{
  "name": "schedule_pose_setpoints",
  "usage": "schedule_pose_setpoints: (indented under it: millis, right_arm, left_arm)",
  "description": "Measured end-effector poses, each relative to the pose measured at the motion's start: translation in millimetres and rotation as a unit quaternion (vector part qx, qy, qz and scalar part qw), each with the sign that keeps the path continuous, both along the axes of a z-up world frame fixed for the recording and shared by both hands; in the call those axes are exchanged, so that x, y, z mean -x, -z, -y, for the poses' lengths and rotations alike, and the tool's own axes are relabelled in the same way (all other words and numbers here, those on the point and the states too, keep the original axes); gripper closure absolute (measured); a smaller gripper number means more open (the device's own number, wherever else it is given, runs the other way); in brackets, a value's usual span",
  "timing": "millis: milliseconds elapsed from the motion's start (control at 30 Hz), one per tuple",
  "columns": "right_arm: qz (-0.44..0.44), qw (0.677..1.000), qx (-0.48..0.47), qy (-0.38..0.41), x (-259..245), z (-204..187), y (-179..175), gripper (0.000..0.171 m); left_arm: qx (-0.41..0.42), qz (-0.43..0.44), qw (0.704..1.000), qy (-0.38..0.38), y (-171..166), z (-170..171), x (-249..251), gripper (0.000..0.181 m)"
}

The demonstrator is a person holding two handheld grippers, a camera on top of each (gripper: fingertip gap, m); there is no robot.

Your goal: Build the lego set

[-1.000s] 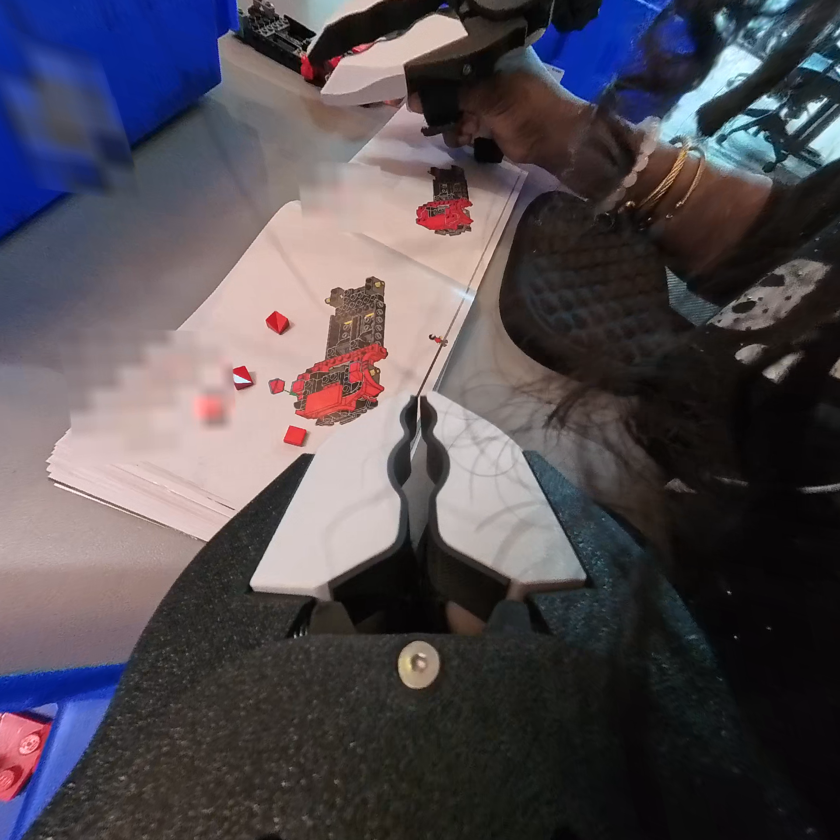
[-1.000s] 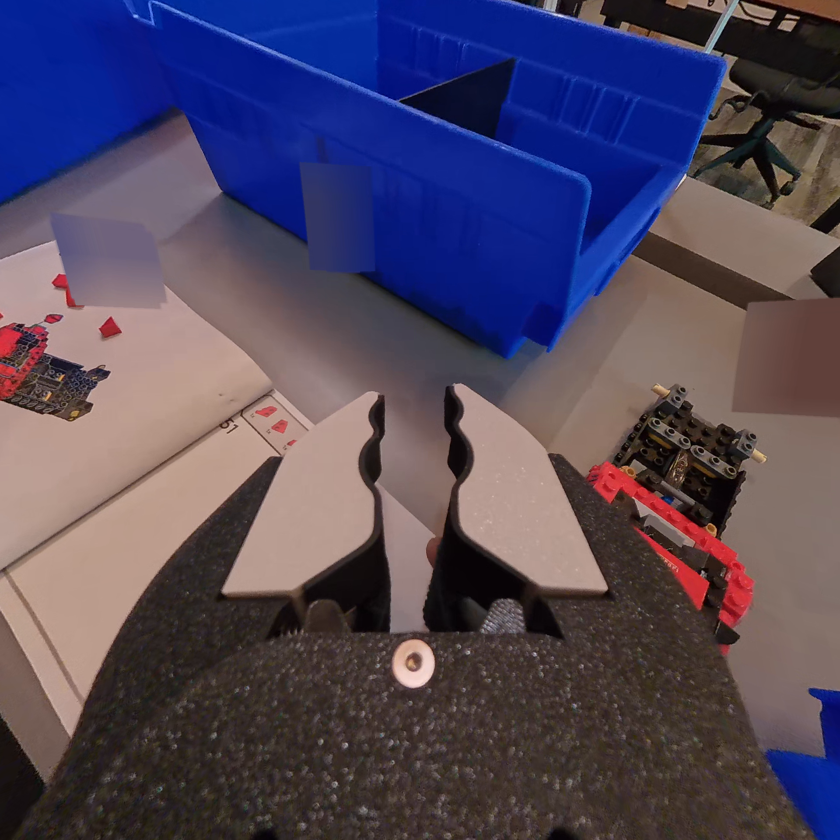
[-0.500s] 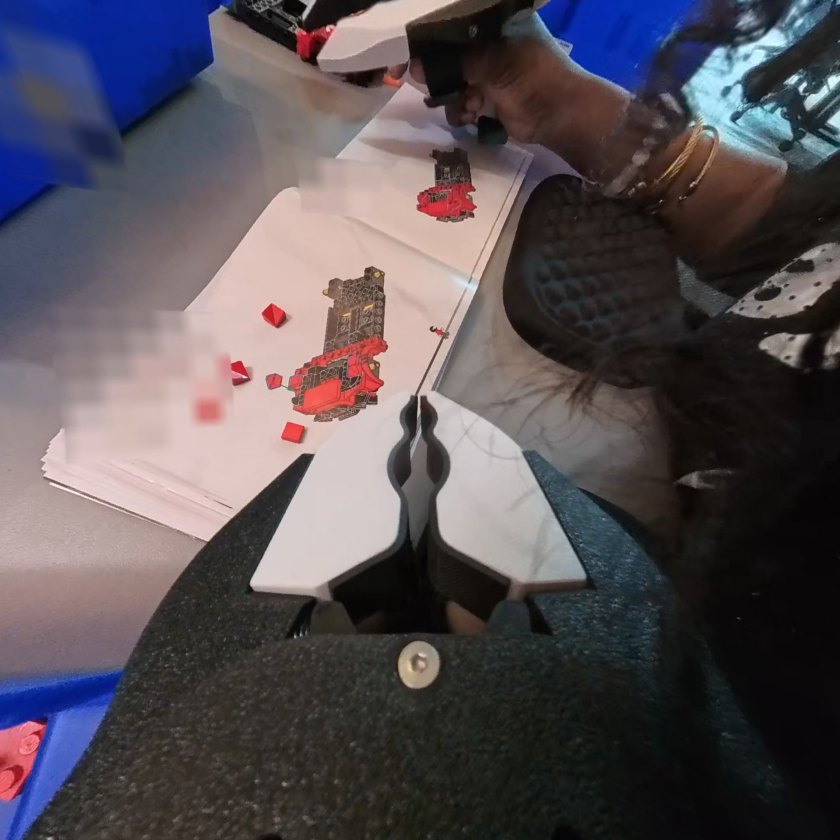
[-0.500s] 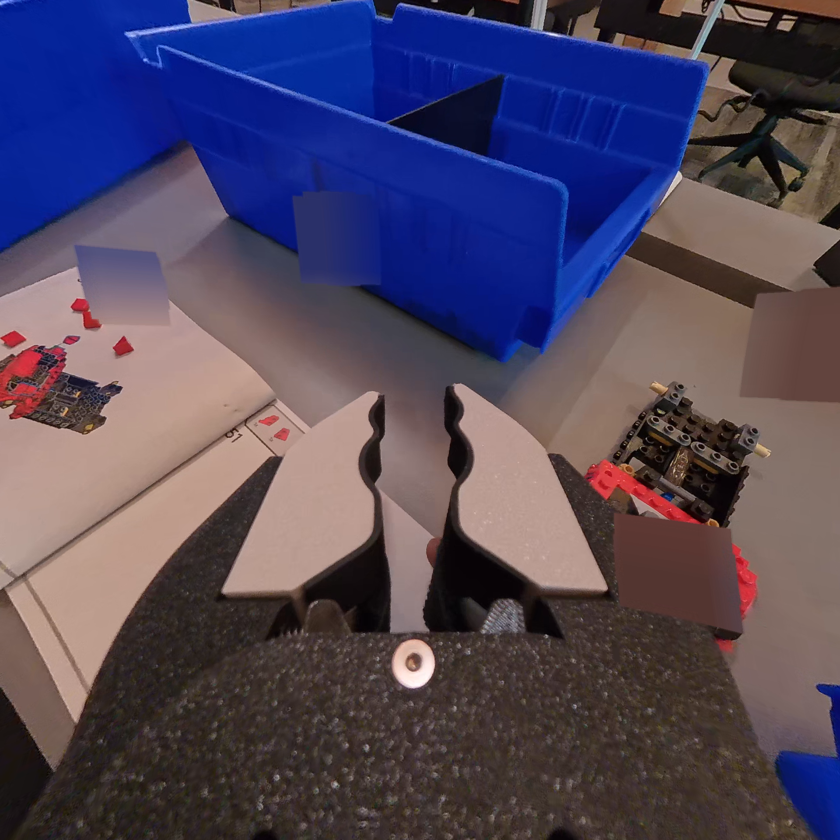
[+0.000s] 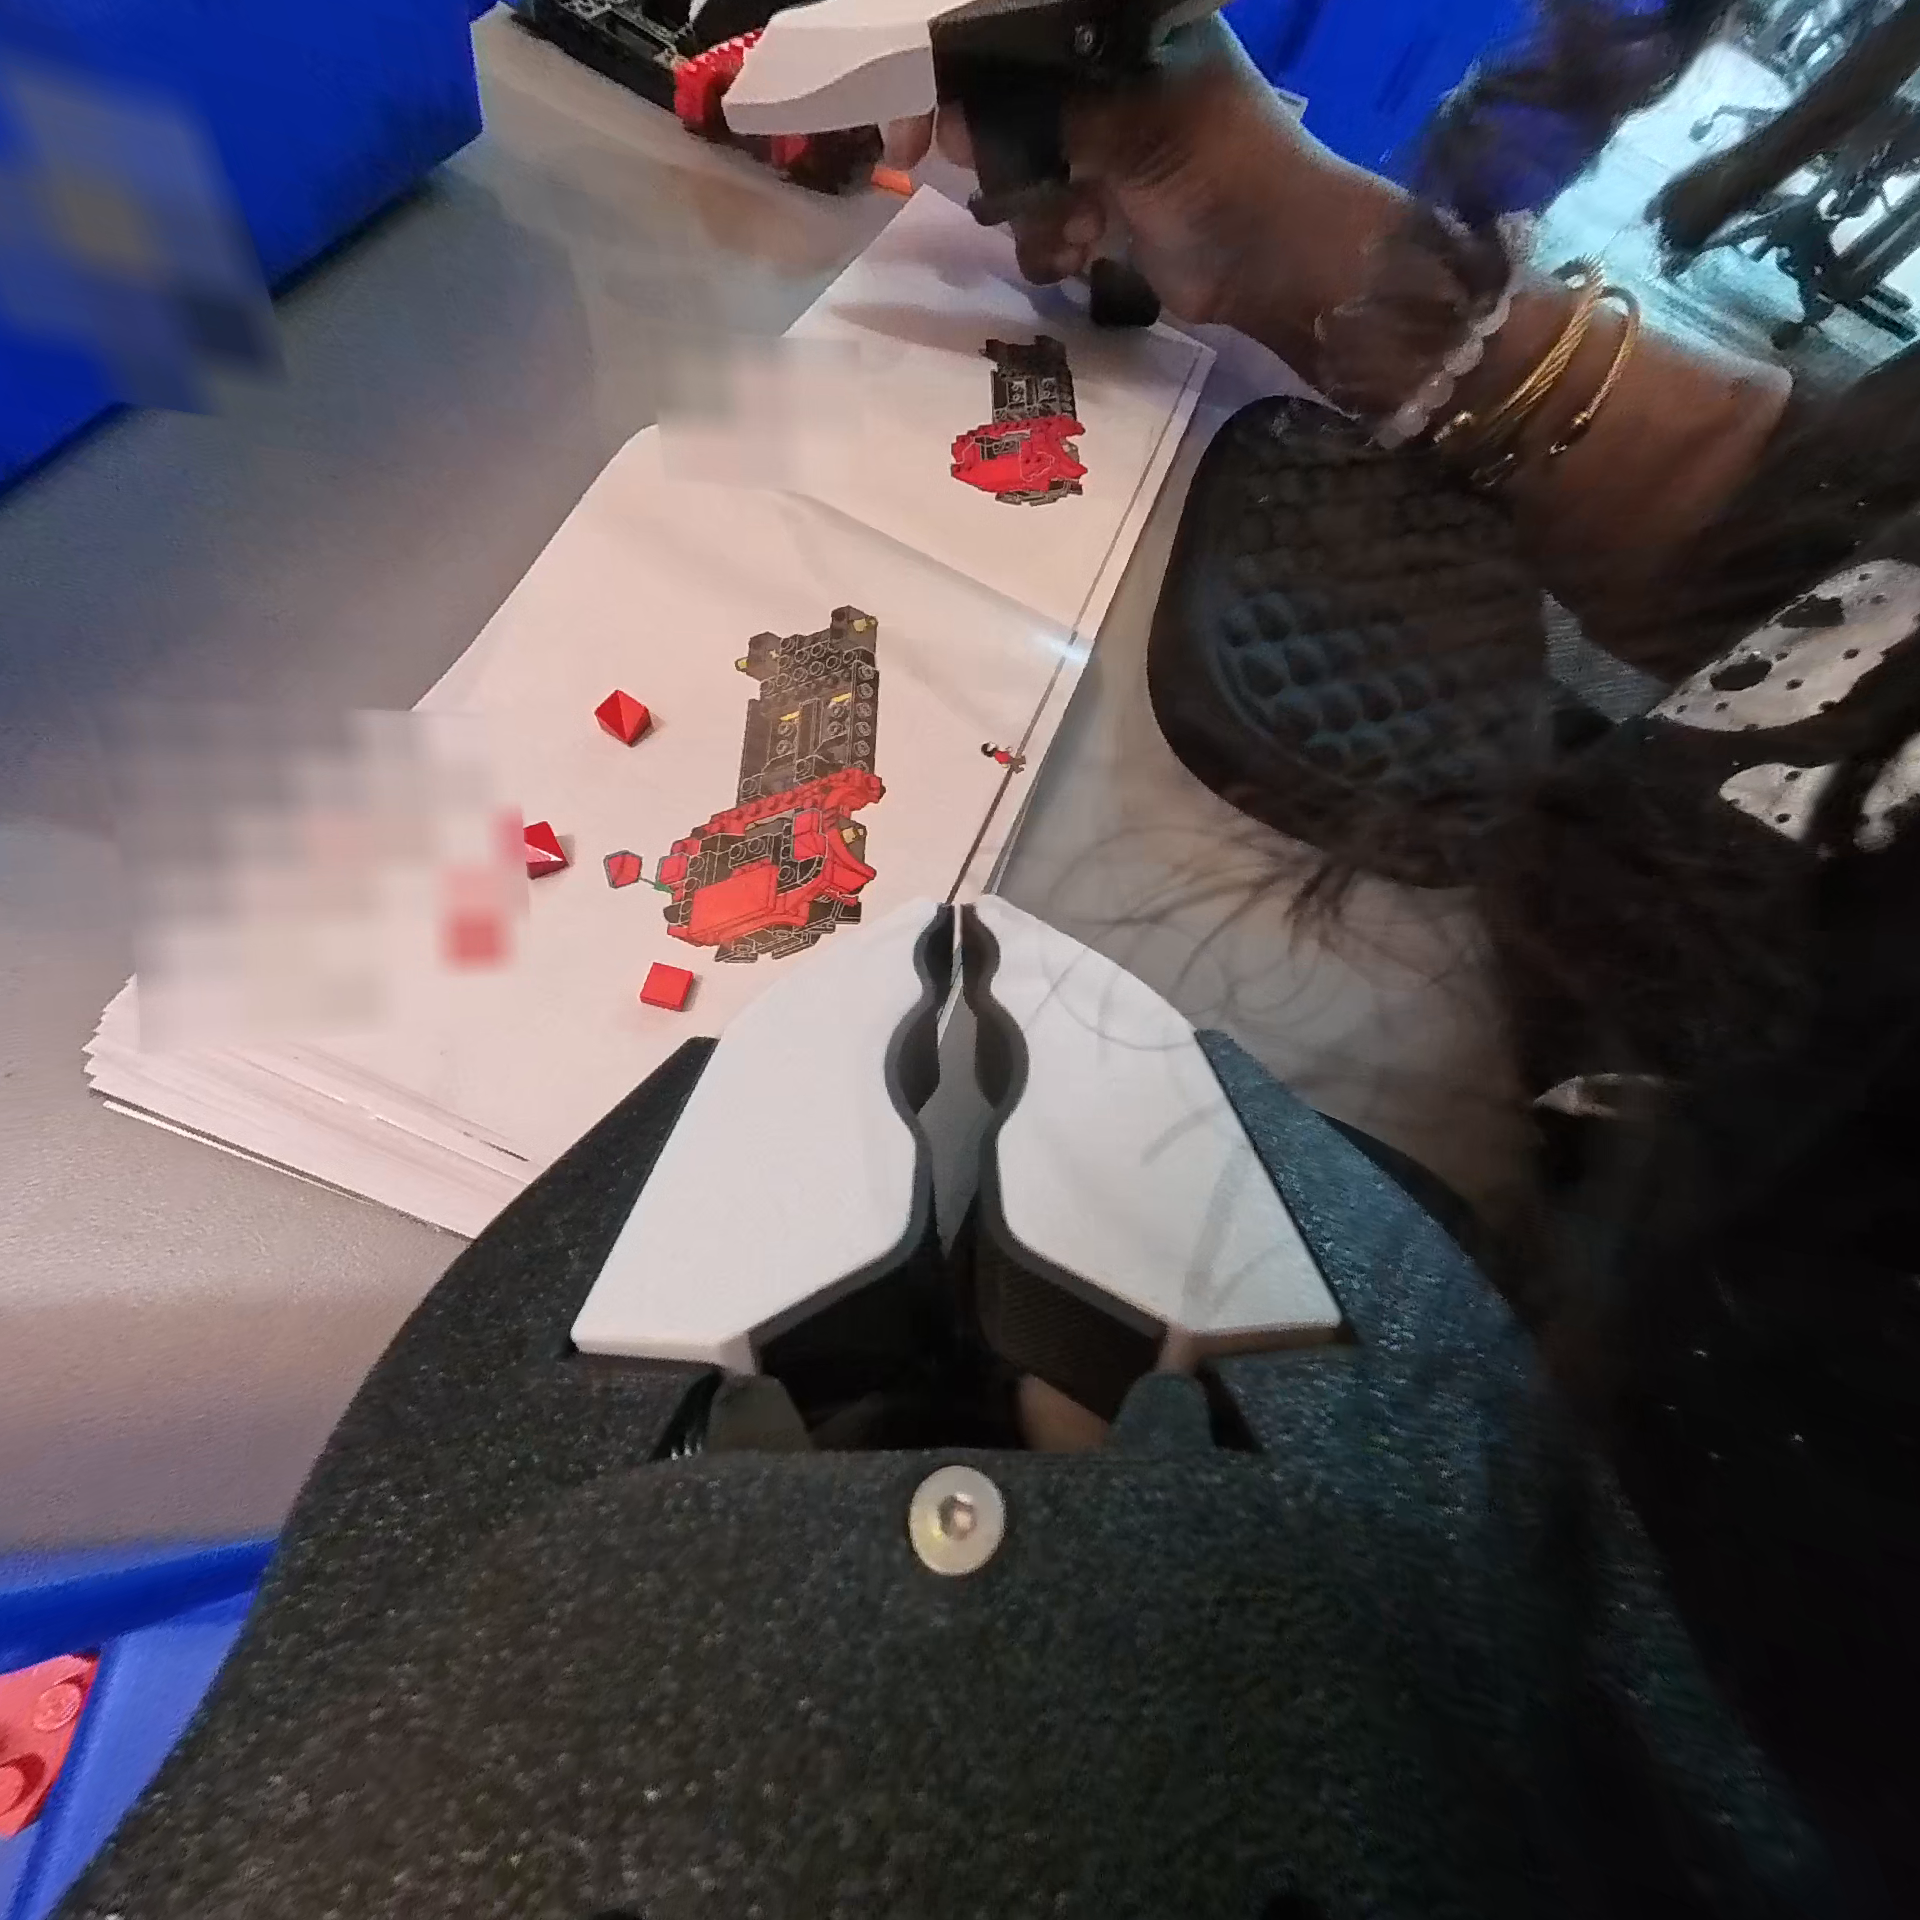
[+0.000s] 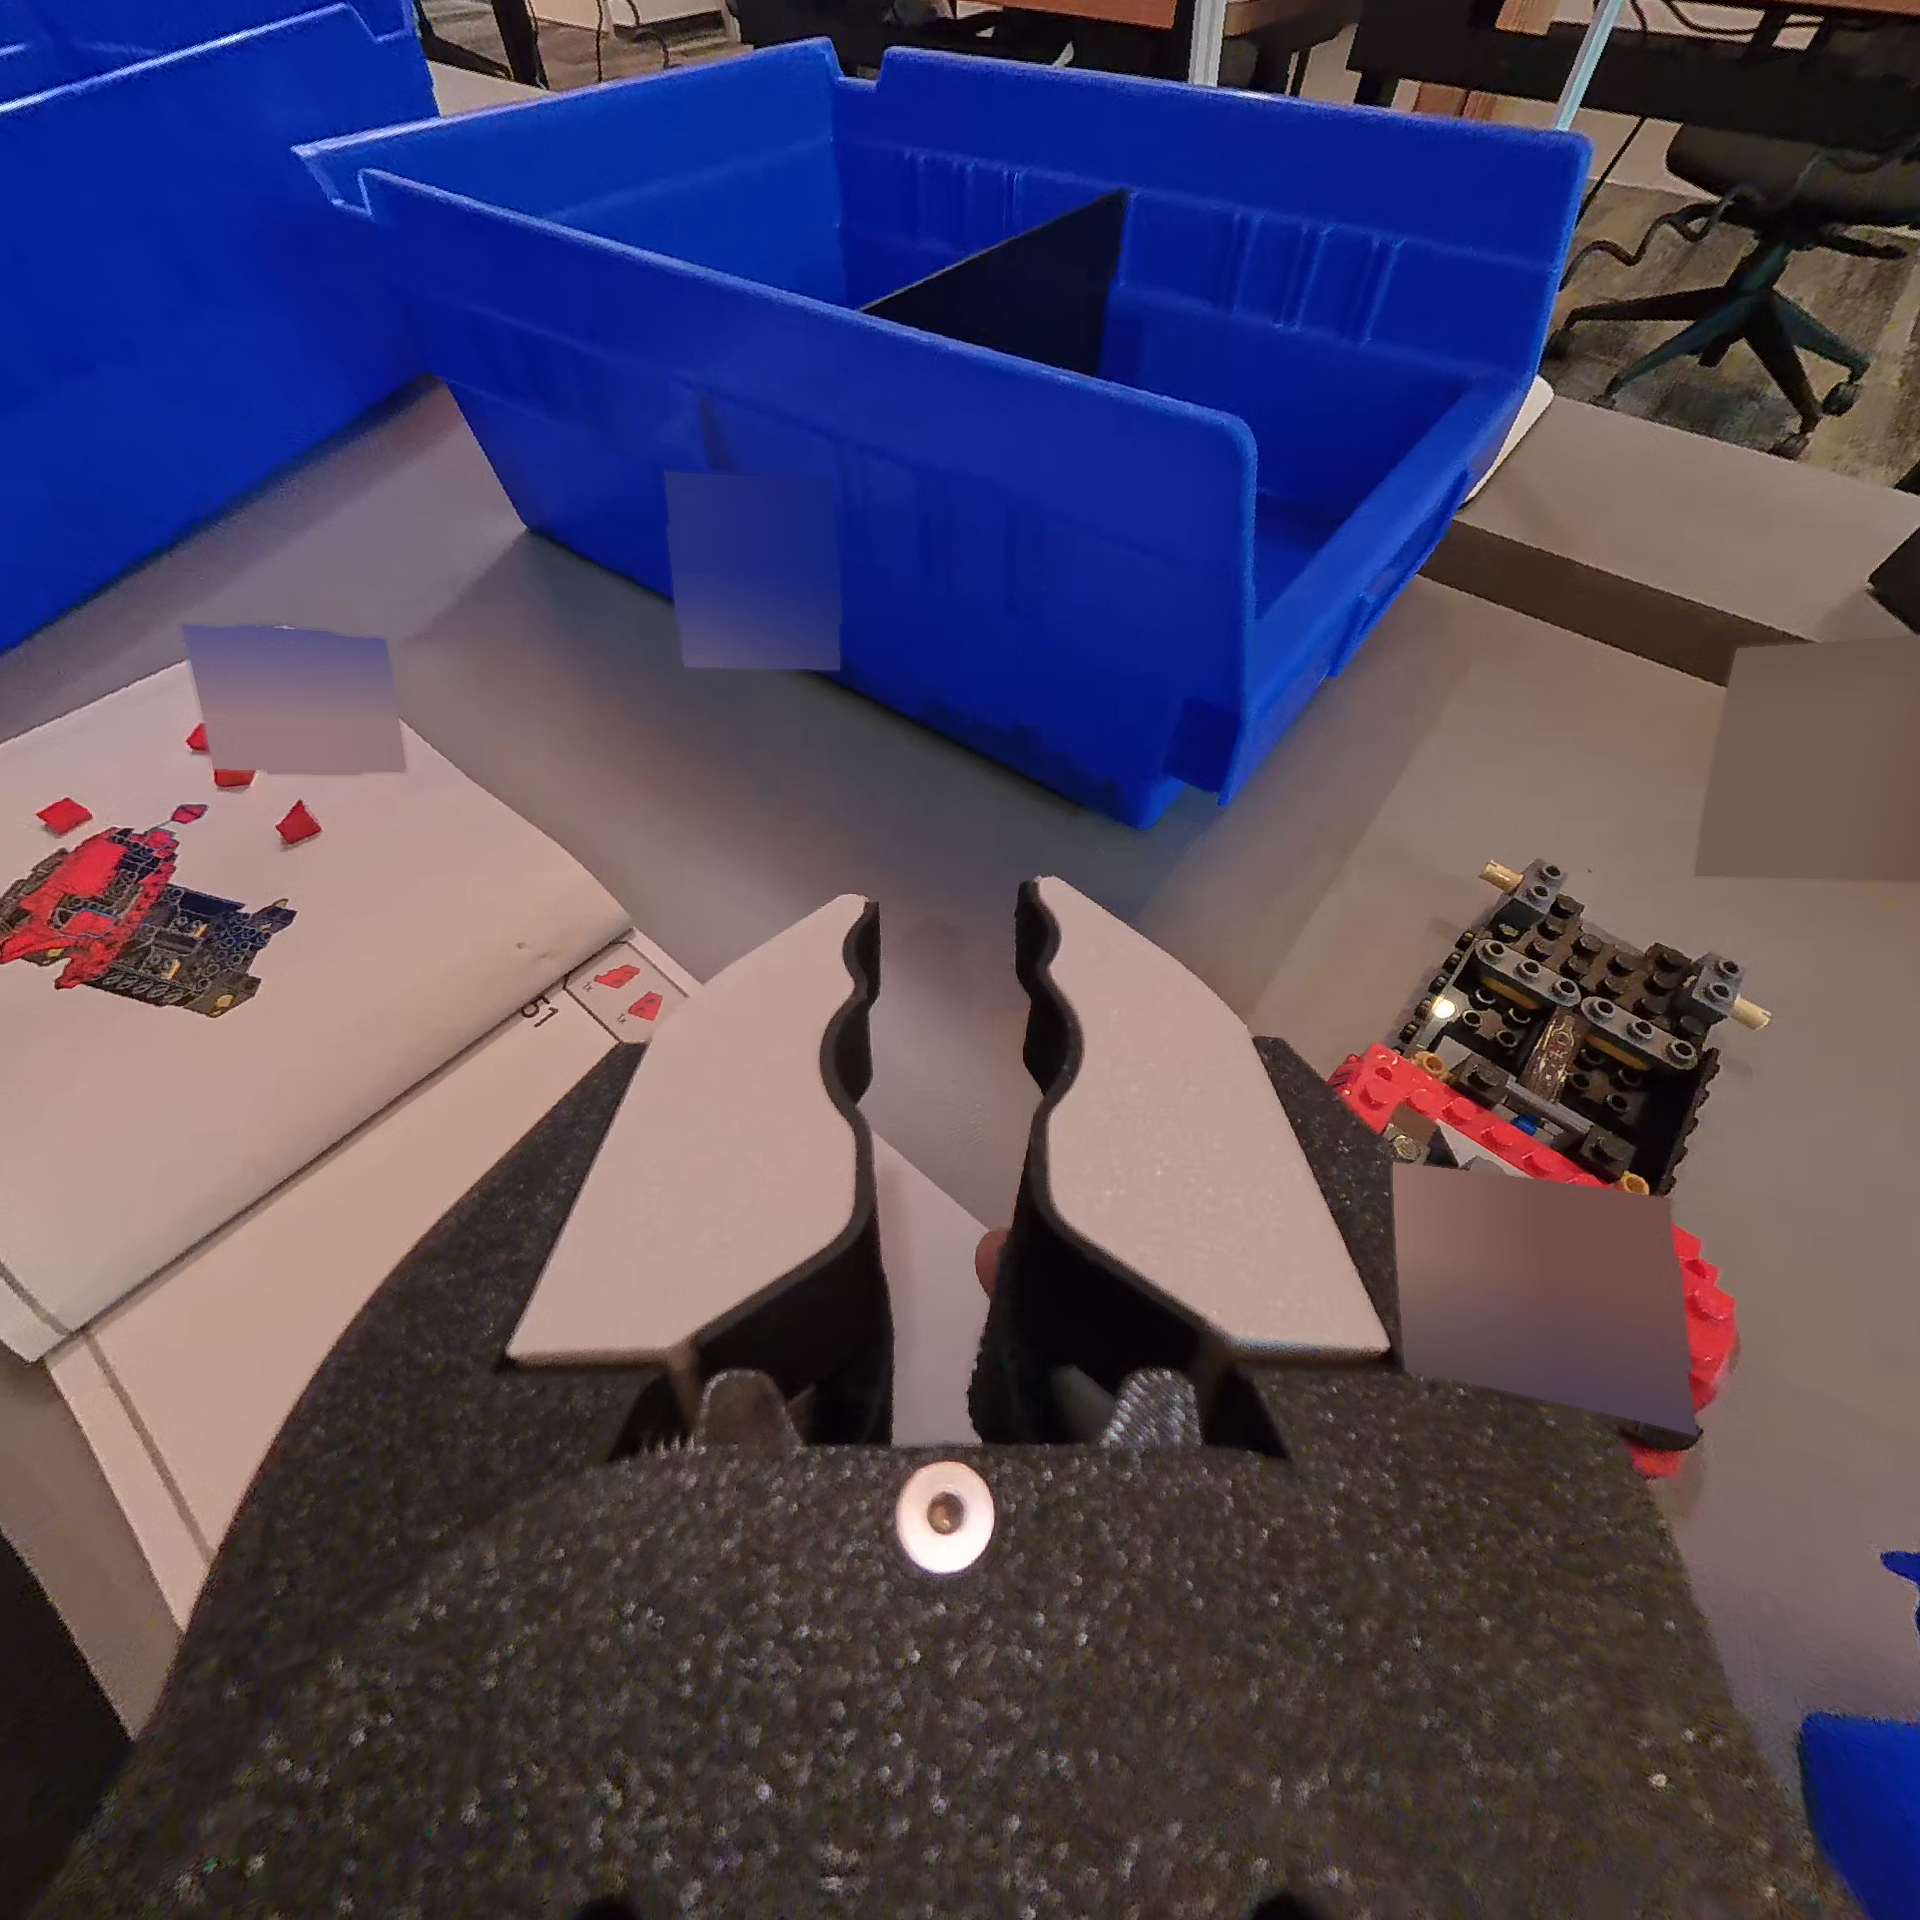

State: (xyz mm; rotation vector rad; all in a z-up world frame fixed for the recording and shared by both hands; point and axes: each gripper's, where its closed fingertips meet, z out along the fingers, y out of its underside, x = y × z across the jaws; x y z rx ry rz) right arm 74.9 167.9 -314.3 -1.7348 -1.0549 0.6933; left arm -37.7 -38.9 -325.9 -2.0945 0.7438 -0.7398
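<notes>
The half-built black and red lego model (image 6: pixel 1558 1049) stands on the grey table to the right of my right gripper (image 6: pixel 945 904), which is open and empty above the table beside the instruction booklet (image 6: pixel 312 997). The model's red edge also shows at the top of the left wrist view (image 5: pixel 707 83), with the right gripper (image 5: pixel 831 94) beside it. My left gripper (image 5: pixel 954 912) is shut and empty, hovering over the near edge of the open booklet (image 5: pixel 727 540). The booklet pages show printed pictures of the model and of small red pieces.
A large blue bin (image 6: pixel 935 436) with a black divider stands behind the right gripper, another blue bin (image 6: pixel 156 312) to its left. A blue bin with a red lego piece (image 5: pixel 42 1735) is at the left view's bottom-left corner. A person's arm with bracelets (image 5: pixel 1507 343) crosses the right. The tips of one gripper are about 25 cm away from the tips of the other.
The right gripper has moved back and up a little, so the blue bin and model sit lower in its view. The left gripper has stayed shut and barely shifted.
</notes>
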Motion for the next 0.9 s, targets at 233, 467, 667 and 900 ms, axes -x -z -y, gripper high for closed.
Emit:
schedule_pose_setpoints:
  millis: [233,467,667,900]
  right_arm:
    - [-0.002,1.000,0.003,0.001,-0.1,-0.8,0.0,0.146]
    - [-0.004,1.000,0.005,0.000,-0.3,-1.1,-0.4,0.146]
    - [-0.001,0.993,-0.034,0.113,-35.2,-26.1,-12.3,0.133]
    - [0.139,0.963,0.024,0.229,-79.1,-42.3,17.6,0.094]
  left_arm:
    - [0.001,0.001,1.000,0.000,0.0,0.0,0.0,0.181]
    - [0.003,0.001,1.000,0.001,0.6,0.1,0.0,0.181]
    - [0.009,0.003,1.000,0.002,0.8,0.1,0.0,0.181]
    - [0.016,-0.010,1.000,0.006,4.6,0.8,-1.1,0.181]
